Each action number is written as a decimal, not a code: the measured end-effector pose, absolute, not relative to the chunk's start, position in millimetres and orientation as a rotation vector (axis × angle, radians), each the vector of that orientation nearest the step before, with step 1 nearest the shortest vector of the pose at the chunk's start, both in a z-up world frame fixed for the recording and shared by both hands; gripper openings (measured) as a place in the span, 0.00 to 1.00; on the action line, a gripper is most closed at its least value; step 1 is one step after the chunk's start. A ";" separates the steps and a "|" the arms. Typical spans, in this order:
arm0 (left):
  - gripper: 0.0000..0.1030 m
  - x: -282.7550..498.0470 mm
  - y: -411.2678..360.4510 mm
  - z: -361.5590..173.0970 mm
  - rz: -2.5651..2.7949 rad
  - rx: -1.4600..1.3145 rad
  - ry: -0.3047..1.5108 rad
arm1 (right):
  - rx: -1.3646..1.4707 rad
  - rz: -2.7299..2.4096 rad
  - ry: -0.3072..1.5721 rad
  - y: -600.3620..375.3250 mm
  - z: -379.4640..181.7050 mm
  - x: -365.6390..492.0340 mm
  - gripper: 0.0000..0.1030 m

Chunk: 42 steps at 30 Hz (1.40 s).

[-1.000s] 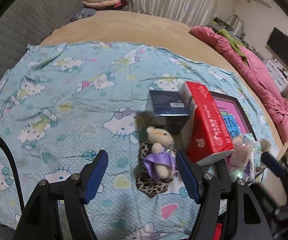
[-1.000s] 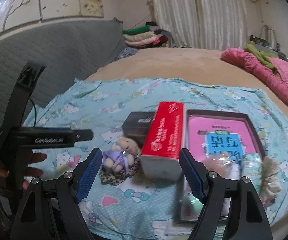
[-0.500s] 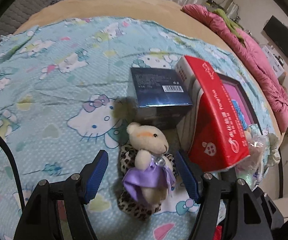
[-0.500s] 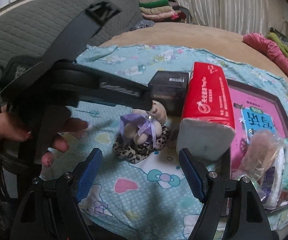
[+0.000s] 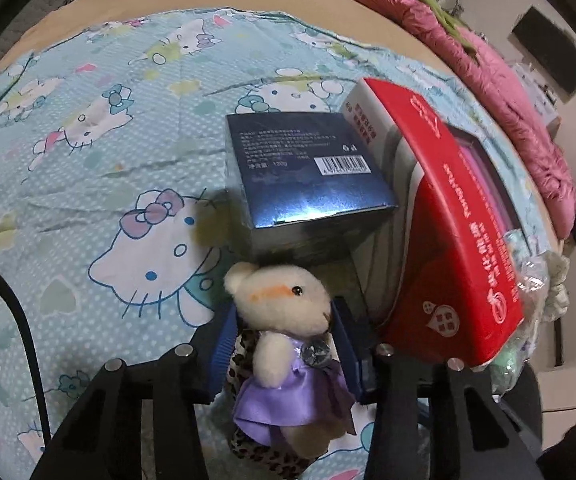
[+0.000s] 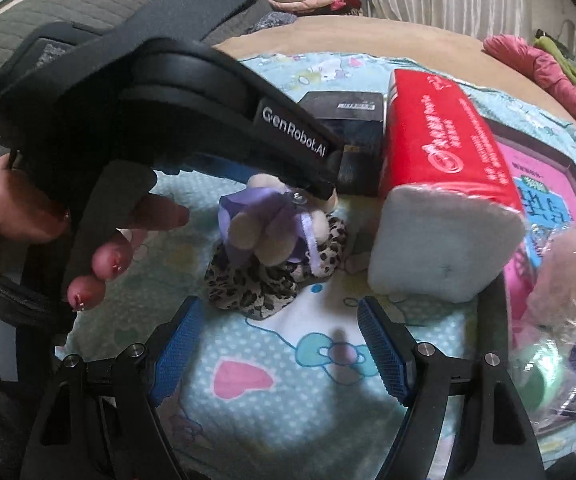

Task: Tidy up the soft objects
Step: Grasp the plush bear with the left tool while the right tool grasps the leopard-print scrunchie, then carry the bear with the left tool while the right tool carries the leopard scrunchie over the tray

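Your left tongs (image 5: 284, 344) are clenched on a small cream teddy bear (image 5: 284, 320) in a purple dress, with a blue pad pressing on each side of its body just below the head. The bear sits on a leopard-print scrunchie (image 5: 264, 452), which rests on the Hello Kitty sheet (image 5: 108, 152) that covers the bed. In the right wrist view, the left tongs (image 6: 316, 192) reach in from the left over the bear (image 6: 268, 232), and your left hand (image 6: 100, 240) grips the black handle, which is marked GenRobot.AI.

Your right tongs (image 6: 278, 352) are released, with the blue pads spread wide and nothing between them. They hover above the sheet (image 6: 248, 400), just in front of the scrunchie (image 6: 260, 284) and bear.

Directly behind the bear stands a dark blue box (image 5: 304, 176) with a barcode on top. To its right, a red tissue pack (image 5: 456, 240) leans against it at a tilt. Beyond the tissue pack lies a dark-framed tray (image 6: 560, 172) holding a pink book. At the near right edge is a clear plastic bag (image 6: 560, 300) with soft fluffy items inside; what exactly they are is too blurred to tell. A pink quilt (image 5: 500, 80) is bunched along the far right side of the bed.
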<state>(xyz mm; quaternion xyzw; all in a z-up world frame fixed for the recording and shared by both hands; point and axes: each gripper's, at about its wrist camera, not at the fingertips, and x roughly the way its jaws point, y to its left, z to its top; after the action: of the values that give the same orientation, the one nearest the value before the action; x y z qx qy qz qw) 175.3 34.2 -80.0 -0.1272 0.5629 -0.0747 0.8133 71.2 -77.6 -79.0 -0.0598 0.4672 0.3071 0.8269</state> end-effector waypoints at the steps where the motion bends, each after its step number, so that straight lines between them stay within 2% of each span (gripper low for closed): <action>1: 0.44 174.1 37.3 -79.9 -0.164 -0.292 1.197 | -0.128 0.653 0.995 -74.4 -81.0 72.4 0.78; 7: 0.44 164.7 60.0 -75.7 -0.181 -0.411 1.160 | -0.123 0.639 1.002 -54.1 -94.6 83.1 0.78; 15: 0.44 148.5 90.0 -65.7 -0.118 -0.439 1.124 | -0.159 0.594 0.957 -35.5 -105.4 102.2 0.78; 16: 0.44 146.6 93.5 -65.4 -0.110 -0.440 1.121 | -0.168 0.595 0.949 -33.6 -106.5 103.2 0.76; 18: 0.44 139.7 100.5 -64.3 -0.102 -0.448 1.116 | -0.195 0.600 0.936 -26.5 -107.4 106.4 0.56; 21: 0.44 131.2 104.3 -61.1 -0.094 -0.445 1.110 | -0.231 0.652 0.927 -20.7 -105.7 102.7 0.36; 23: 0.44 125.5 103.3 -56.7 -0.080 -0.429 1.103 | -0.232 0.689 0.922 -20.8 -101.1 101.2 0.28; 30: 0.44 105.5 93.4 -34.1 0.023 -0.309 1.054 | -0.201 0.753 0.908 -29.8 -86.7 105.3 0.16; 42: 0.44 73.9 72.8 21.7 0.042 -0.242 0.955 | -0.100 0.817 0.757 -69.9 -10.9 92.3 0.16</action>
<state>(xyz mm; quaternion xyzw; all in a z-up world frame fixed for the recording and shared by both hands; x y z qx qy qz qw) 73.9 72.8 21.7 -0.1161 0.4583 0.0200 0.8809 92.3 -69.9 -10.9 -0.0472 0.3591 0.3874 0.8478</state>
